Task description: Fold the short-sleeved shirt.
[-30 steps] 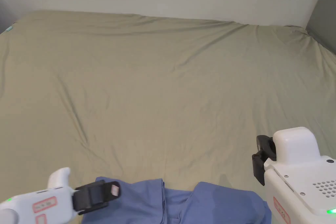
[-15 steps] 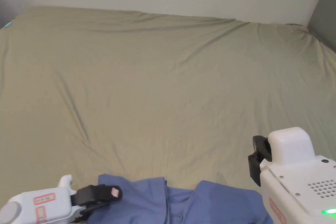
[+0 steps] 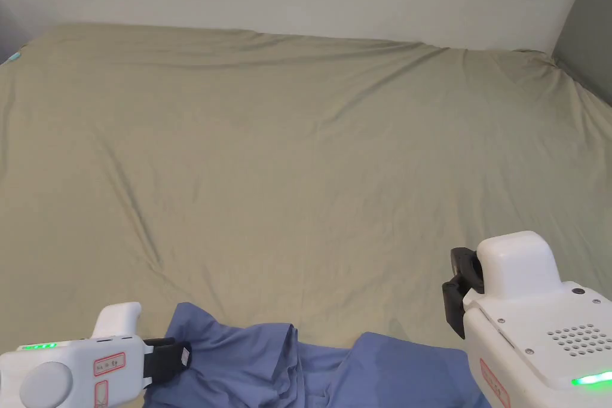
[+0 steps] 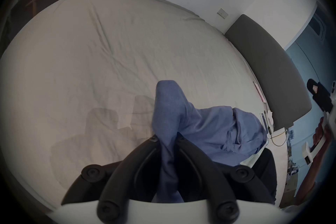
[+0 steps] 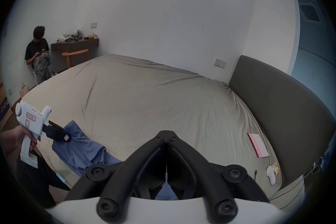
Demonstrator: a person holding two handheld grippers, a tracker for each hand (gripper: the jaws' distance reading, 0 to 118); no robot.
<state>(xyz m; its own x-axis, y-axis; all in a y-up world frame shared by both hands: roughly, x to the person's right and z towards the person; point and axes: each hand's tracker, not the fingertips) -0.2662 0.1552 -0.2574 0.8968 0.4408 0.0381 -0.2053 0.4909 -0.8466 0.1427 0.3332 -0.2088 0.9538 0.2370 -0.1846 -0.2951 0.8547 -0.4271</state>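
Head view: blue shirt gripped at the near edge of the bed

At the near left, the left gripper (image 4: 166, 138) is clamped on a raised fold of the blue shirt (image 3: 251, 361), with cloth pinched between both jaws. The right gripper (image 5: 167, 134) is held above the garment's right side, jaws closed together on nothing. Beyond, the wrinkled bedsheet (image 3: 311, 146) is spread back to the wall.

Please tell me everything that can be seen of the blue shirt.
The blue shirt is soft, plain, matte cloth, crumpled in loose folds at the near edge of the bed. The left gripper is shut on one end of it, and that end rises above the sheet in a rounded peak. The right gripper is closed, with blue cloth visible low between its jaws; the rest lies bunched on the sheet.
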